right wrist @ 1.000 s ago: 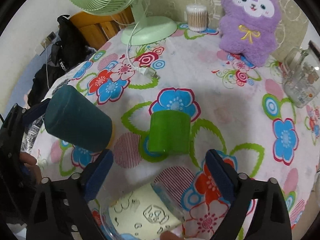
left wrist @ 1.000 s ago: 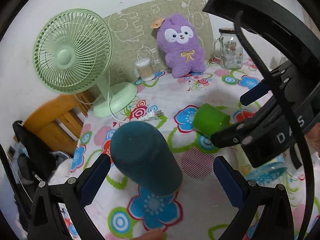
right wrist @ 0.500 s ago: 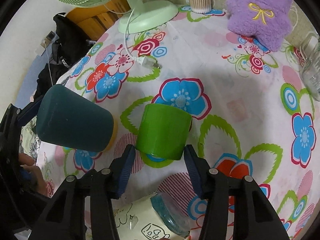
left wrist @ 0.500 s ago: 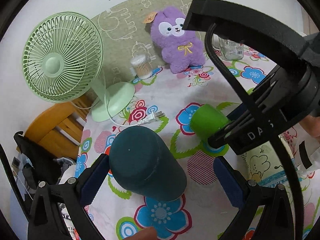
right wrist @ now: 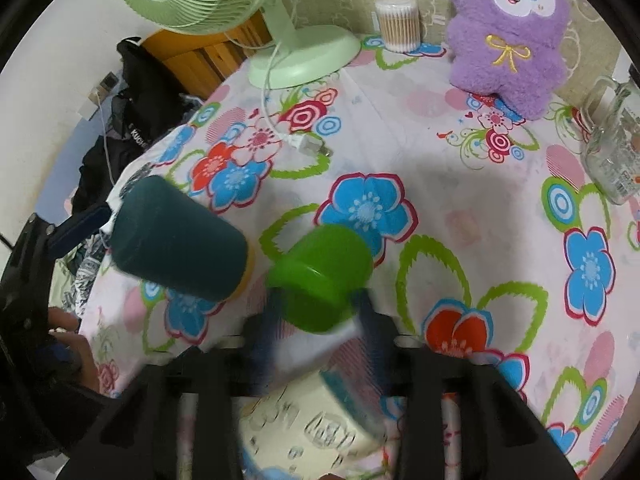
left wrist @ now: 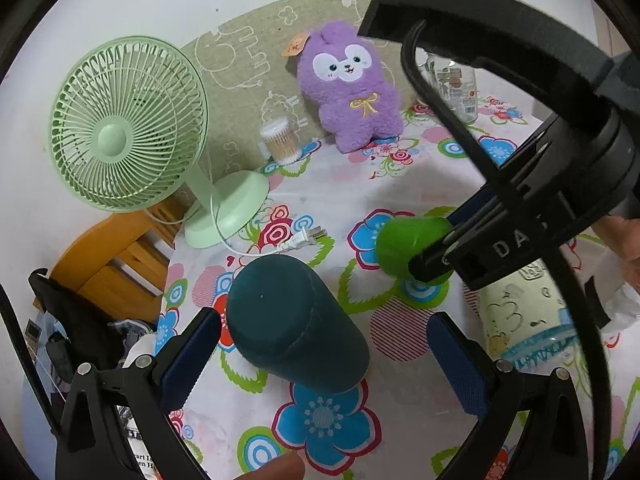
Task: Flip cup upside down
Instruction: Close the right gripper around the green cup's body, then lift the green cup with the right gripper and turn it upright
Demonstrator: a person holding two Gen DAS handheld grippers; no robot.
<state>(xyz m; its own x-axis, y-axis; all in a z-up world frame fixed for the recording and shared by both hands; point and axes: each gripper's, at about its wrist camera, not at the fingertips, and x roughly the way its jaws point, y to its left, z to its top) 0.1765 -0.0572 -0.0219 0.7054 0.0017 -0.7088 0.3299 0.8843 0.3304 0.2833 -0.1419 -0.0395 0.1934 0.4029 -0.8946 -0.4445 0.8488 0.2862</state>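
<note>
The right gripper has its fingers closed on the green cup, gripping it across the rim end, though blur hides how squarely the pads sit. The cup is tilted, its closed base pointing away from the gripper toward the big blue flower on the cloth, and it lies just right of the dark teal cup; whether it is lifted clear of the surface I cannot tell. It looks like thin moulded plastic: light, stiff enough to take a pinch without folding, smooth and probably a little slippery, not fragile. A hold across the rim, or better slightly down the wall, should let it swing over without sliding out. The left gripper has its fingers spread wide on either side of the teal cup, holding nothing; that cup rests on its side between them. Just beside the green cup, on the near side, lies a pale printed cup. Beyond the green cup are a power plug, then the green fan, a jar of cotton swabs, a purple plush toy and a glass mug.
</note>
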